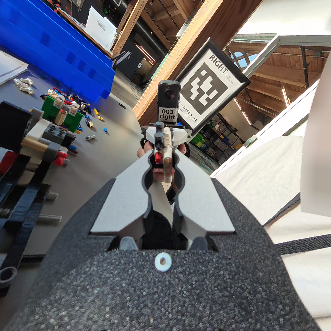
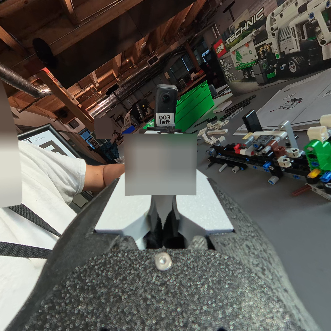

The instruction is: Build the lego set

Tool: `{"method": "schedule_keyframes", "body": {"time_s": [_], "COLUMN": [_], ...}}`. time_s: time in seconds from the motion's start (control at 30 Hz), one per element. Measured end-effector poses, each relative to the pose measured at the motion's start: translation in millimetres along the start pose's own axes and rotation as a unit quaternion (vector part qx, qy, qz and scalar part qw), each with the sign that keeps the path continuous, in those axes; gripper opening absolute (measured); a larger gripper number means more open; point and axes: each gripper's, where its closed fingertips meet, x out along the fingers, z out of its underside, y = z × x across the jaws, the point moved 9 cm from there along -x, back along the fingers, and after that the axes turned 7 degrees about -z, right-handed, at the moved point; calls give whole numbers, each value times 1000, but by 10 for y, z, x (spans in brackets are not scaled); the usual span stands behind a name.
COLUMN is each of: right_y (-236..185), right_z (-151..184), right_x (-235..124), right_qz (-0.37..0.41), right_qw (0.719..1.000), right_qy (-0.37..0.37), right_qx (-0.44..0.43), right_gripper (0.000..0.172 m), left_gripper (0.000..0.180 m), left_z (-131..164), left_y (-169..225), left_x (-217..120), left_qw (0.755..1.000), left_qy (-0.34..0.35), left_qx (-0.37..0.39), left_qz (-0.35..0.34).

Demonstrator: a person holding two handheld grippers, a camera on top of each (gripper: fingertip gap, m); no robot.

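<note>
My left gripper (image 1: 163, 157) is shut on the near end of a small white beam assembly (image 1: 168, 152) and holds it in the air above the grey table (image 1: 100, 161). The assembly carries a red pin (image 1: 157, 158) and two dark grey pins (image 1: 158, 137). My right gripper (image 1: 165, 136) faces the left one, and its pale fingers (image 1: 179, 137) close on the far end of the same assembly. In the right wrist view a mosaic patch hides its fingertips and the assembly. Only the bases of its fingers (image 2: 206, 206) and the left gripper's camera (image 2: 165, 102) show there.
A partly built black, grey and green model (image 2: 259, 157) lies on the table, with loose white beams (image 2: 215, 129) and small parts (image 1: 71, 100) nearby. Around it are a blue bin (image 1: 53, 48), a green bin (image 2: 193, 105), the set's box (image 2: 277, 44), instruction sheets (image 2: 295, 107) and a framed marker sign (image 1: 209, 86). The tips of both grippers are at nearly the same place.
</note>
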Motion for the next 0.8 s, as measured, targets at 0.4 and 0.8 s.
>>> {"method": "schedule_keyframes", "body": {"time_s": [0.4, 0.8], "right_y": [3, 106], "right_z": [-24, -145], "right_x": [-26, -281], "right_qz": [-8, 36], "right_qw": [1000, 997], "right_qy": [-19, 60], "right_qx": [11, 30], "right_gripper": [20, 6], "left_gripper": [14, 33], "left_z": [32, -106], "left_y": [35, 78], "left_x": [47, -109], "left_qw": [999, 980], "left_qy": [-35, 23], "left_qx": [26, 170], "left_qz": [-1, -102]}}
